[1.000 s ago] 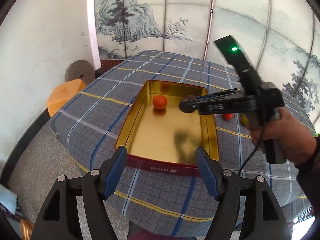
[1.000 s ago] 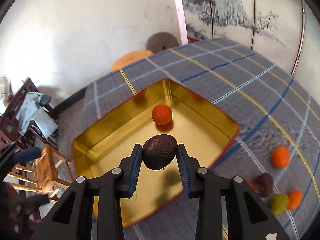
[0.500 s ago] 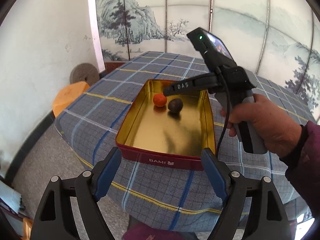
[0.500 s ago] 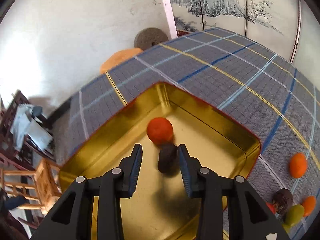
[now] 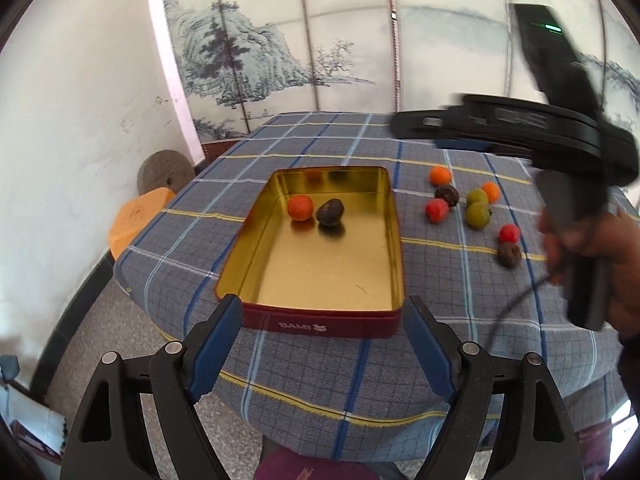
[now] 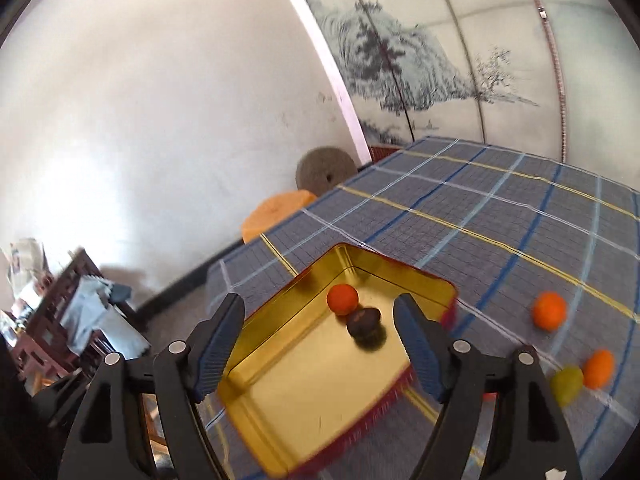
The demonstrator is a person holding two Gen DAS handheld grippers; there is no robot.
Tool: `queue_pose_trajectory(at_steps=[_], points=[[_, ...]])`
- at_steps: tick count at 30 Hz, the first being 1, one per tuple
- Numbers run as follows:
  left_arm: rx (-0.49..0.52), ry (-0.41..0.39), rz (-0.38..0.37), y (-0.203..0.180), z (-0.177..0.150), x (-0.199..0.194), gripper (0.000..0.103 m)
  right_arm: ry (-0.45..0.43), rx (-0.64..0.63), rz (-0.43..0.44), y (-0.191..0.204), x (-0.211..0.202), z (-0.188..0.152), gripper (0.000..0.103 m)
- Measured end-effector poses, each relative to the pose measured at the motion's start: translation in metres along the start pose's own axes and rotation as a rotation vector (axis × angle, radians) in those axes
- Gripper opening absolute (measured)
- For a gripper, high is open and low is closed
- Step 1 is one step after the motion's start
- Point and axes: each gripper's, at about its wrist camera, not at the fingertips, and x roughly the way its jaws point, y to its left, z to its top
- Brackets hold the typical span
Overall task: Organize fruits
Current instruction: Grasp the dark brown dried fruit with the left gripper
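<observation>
Our plaid-clothed table (image 5: pixel 304 364) carries the whole job, and on it sits the gold tin tray (image 5: pixel 394 236), its red front wall facing our left gripper (image 5: pixel 324 344). That left gripper hangs wide open and empty just short of the tray's near edge, much as it did a second ago.

The change is on the other side. A second ago our right gripper (image 6: pixel 320 340) was clamped on the dark brown fruit (image 5: pixel 330 212) above the tray; half a second ago the fruit was down between the parting fingers. Now the jaws stand wide apart with nothing in them, and the gripper has lifted clear, blurred in the left view. The dark fruit rests on the tray floor, touching or just beside the orange fruit (image 5: pixel 300 207) near the far end. So we judge two fruits stowed and this placement finished.

The rest waits on the cloth to the right of the tray: an orange fruit (image 5: pixel 440 175), a second dark fruit (image 5: pixel 447 195), a red fruit (image 5: pixel 437 210), two green fruits (image 5: pixel 478 214) close together, another orange (image 5: pixel 491 191), a further red (image 5: pixel 509 234) and a third dark one (image 5: pixel 509 254). They cluster tightly, so picking one may nudge its neighbours and set them rolling. Nothing blocks the tray itself. An orange stool (image 5: pixel 138 224) and a stone disc (image 5: pixel 164 170) stand off the table by the wall.
</observation>
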Motion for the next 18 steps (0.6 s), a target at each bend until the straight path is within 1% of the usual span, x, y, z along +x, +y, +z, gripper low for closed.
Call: queue_pose_trajectory(at_steps=[4,8,9,11,13,16,18], points=[[0.045,0.017,-0.033,-0.014,0.000,0.001,0.082,-0.033,0.013,-0.040,-0.019,-0.049,-0.028,0.075],[0.113,0.043,-0.117,-0.033,0.002,0.005,0.082,-0.019,-0.014,-0.194,-0.045,-0.096,-0.067,0.075],[0.127,0.053,-0.145,-0.037,0.003,0.007,0.082,-0.006,-0.017,-0.251,-0.056,-0.108,-0.078,0.075],[0.145,0.097,-0.200,-0.049,0.006,0.015,0.082,0.017,-0.001,-0.343,-0.076,-0.125,-0.095,0.075],[0.163,0.117,-0.241,-0.058,0.010,0.022,0.082,0.033,0.044,-0.445,-0.104,-0.146,-0.115,0.075],[0.221,0.126,-0.283,-0.078,0.017,0.031,0.082,0.023,0.108,-0.515,-0.135,-0.170,-0.135,0.075],[0.260,0.128,-0.345,-0.092,0.023,0.037,0.082,0.010,0.154,-0.538,-0.153,-0.183,-0.147,0.075]])
